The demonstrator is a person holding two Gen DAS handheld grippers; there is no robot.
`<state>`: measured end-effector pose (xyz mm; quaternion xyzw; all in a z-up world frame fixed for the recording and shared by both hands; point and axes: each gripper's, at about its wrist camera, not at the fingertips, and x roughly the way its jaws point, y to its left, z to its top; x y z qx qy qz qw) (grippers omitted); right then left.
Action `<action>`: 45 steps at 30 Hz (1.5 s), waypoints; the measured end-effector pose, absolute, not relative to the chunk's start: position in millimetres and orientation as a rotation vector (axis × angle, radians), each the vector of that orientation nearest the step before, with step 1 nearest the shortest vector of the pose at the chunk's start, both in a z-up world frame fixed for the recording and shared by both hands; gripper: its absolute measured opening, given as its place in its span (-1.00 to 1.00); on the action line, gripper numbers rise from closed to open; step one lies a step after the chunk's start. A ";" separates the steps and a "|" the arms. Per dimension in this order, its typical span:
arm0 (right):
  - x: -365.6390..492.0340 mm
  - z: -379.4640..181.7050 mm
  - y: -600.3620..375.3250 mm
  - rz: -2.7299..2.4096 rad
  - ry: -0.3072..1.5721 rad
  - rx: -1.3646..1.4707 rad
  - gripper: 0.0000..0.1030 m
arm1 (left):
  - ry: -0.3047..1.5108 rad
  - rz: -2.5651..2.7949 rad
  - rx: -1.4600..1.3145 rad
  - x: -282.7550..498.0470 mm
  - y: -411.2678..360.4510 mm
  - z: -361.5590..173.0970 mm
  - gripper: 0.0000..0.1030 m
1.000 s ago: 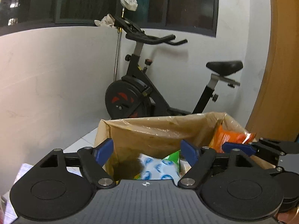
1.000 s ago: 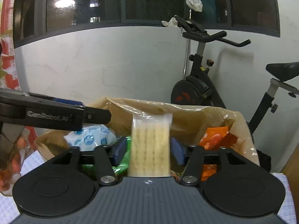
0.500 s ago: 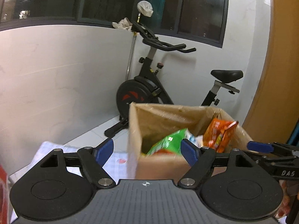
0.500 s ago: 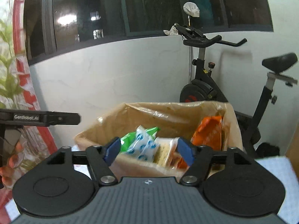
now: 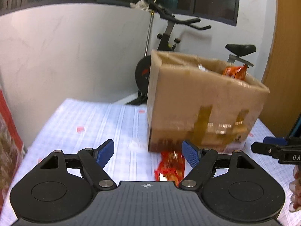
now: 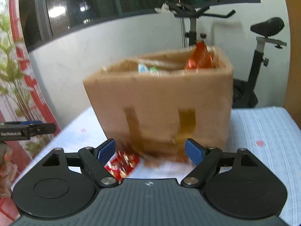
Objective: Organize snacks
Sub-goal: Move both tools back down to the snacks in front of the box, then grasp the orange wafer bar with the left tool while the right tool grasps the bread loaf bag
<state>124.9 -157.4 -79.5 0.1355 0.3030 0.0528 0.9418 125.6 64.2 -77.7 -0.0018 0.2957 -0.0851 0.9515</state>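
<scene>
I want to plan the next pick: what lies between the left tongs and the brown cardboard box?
A crinkly red snack packet lies on the tablecloth between the open left tongs and the brown cardboard box, seen in the left wrist view.

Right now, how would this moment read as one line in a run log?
left claw: open, empty | right claw: opening, empty | red snack packet: on tablecloth before cardboard box | orange bag: in box

Box on table; packet before box; bike behind.

Both wrist views face cardboard box closely, angled down
</scene>
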 end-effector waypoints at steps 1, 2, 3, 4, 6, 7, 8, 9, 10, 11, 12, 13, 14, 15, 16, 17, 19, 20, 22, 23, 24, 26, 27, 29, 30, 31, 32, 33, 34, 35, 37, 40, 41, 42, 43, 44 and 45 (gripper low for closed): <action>123.2 -84.9 -158.5 0.110 0.635 0.289 0.62 | 0.605 -0.161 0.002 122.8 63.6 -81.2 0.61; 121.2 -91.2 -159.5 0.108 0.656 0.306 0.62 | 0.604 -0.146 0.018 118.9 62.1 -84.6 0.61; 119.4 -96.8 -160.3 0.107 0.674 0.317 0.62 | 0.597 -0.134 0.036 114.9 58.6 -87.0 0.61; 118.2 -101.8 -160.5 0.104 0.690 0.322 0.62 | 0.588 -0.124 0.054 111.8 56.0 -89.1 0.61; 114.7 -112.4 -158.1 0.100 0.722 0.318 0.62 | 0.584 -0.125 0.061 106.5 53.0 -93.0 0.61; 114.1 -116.8 -156.8 0.107 0.738 0.312 0.62 | 0.590 -0.135 0.055 105.6 52.1 -95.3 0.61; 113.9 -119.8 -155.3 0.111 0.753 0.305 0.62 | 0.599 -0.146 0.047 105.4 51.4 -97.9 0.61; 113.5 -123.1 -153.4 0.111 0.766 0.298 0.62 | 0.610 -0.155 0.042 104.7 50.5 -101.3 0.61; 113.2 -125.9 -152.4 0.111 0.774 0.295 0.62 | 0.618 -0.160 0.039 105.4 49.9 -104.6 0.61; 113.3 -127.9 -152.3 0.111 0.781 0.296 0.59 | 0.620 -0.163 0.042 104.3 46.9 -109.1 0.61; 113.4 -130.0 -151.8 0.109 0.788 0.296 0.58 | 0.621 -0.165 0.045 103.7 45.2 -112.6 0.61; 113.2 -132.1 -150.5 0.106 0.794 0.295 0.57 | 0.618 -0.168 0.048 102.0 43.9 -115.3 0.60; 113.3 -133.7 -150.0 0.104 0.801 0.292 0.57 | 0.616 -0.176 0.048 101.5 42.2 -117.5 0.60; 112.7 -137.1 -150.7 0.105 0.806 0.287 0.57 | 0.613 -0.187 0.046 100.0 40.8 -120.0 0.60; 112.6 -139.0 -150.7 0.106 0.812 0.283 0.56 | 0.614 -0.196 0.042 99.6 40.2 -121.1 0.60; 113.0 -141.0 -151.0 0.108 0.819 0.281 0.55 | 0.618 -0.199 0.040 99.7 36.9 -123.8 0.60; 113.7 -145.9 -151.5 0.114 0.834 0.288 0.53 | 0.637 -0.203 0.038 100.8 34.7 -127.3 0.60; 113.3 -147.9 -151.8 0.113 0.839 0.292 0.53 | 0.646 -0.210 0.038 103.1 32.1 -130.4 0.60; 114.1 -151.2 -151.0 0.110 0.842 0.295 0.53 | 0.665 -0.218 0.043 105.4 28.3 -135.1 0.60; 114.2 -152.2 -151.7 0.111 0.843 0.297 0.53 | 0.676 -0.220 0.047 106.8 26.1 -138.1 0.60; 114.3 -153.6 -152.8 0.110 0.846 0.302 0.53 | 0.687 -0.222 0.049 108.1 24.6 -140.5 0.60; 114.4 -155.0 -156.3 0.110 0.846 0.316 0.53 | 0.703 -0.234 0.042 110.3 22.1 -145.4 0.60; 114.6 -155.6 -158.2 0.110 0.846 0.326 0.52 | 0.709 -0.243 0.038 111.1 21.0 -147.5 0.60; 114.6 -156.3 -160.7 0.107 0.847 0.336 0.52 | 0.731 -0.280 0.031 114.2 17.1 -152.4 0.60; 114.5 -157.2 -161.8 0.101 0.849 0.338 0.52 | 0.740 -0.297 0.029 115.5 14.6 -154.8 0.60; 114.3 -158.1 -163.0 0.101 0.849 0.344 0.52 | 0.750 -0.316 0.029 117.1 11.2 -157.6 0.60; 114.0 -159.2 -164.6 0.102 0.849 0.355 0.52 | 0.759 -0.330 0.031 118.3 7.9 -160.1 0.60; 113.3 -159.5 -165.6 0.104 0.848 0.363 0.52 | 0.769 -0.346 0.032 119.9 4.5 -162.8 0.60; 112.8 -160.2 -166.8 0.104 0.846 0.367 0.52 | 0.779 -0.360 0.032 121.7 1.5 -165.7 0.60; 112.2 -160.4 -167.7 0.103 0.842 0.371 0.52 | 0.789 -0.372 0.035 123.5 -1.8 -168.6 0.58; 110.4 -159.9 -170.2 0.101 0.837 0.381 0.52 | 0.806 -0.391 0.041 125.9 -7.0 -173.6 0.57; 108.5 -160.8 -173.5 0.097 0.834 0.399 0.52 | 0.830 -0.407 0.048 129.1 -12.4 -179.6 0.56; 107.6 -160.8 -174.7 0.096 0.831 0.403 0.52 | 0.837 -0.408 0.049 130.4 -13.2 -181.4 0.56; 106.8 -160.5 -175.6 0.096 0.830 0.405 0.52 | 0.846 -0.405 0.050 131.8 -14.0 -183.4 0.56; 106.3 -160.5 -176.5 0.098 0.830 0.408 0.52 | 0.855 -0.401 0.047 133.4 -13.8 -185.0 0.55; 105.8 -160.4 -177.5 0.098 0.829 0.412 0.52 | 0.865 -0.398 0.040 135.3 -13.0 -186.9 0.55; 106.2 -160.8 -177.2 0.098 0.829 0.415 0.52 | 0.873 -0.398 0.032 137.1 -11.9 -188.5 0.50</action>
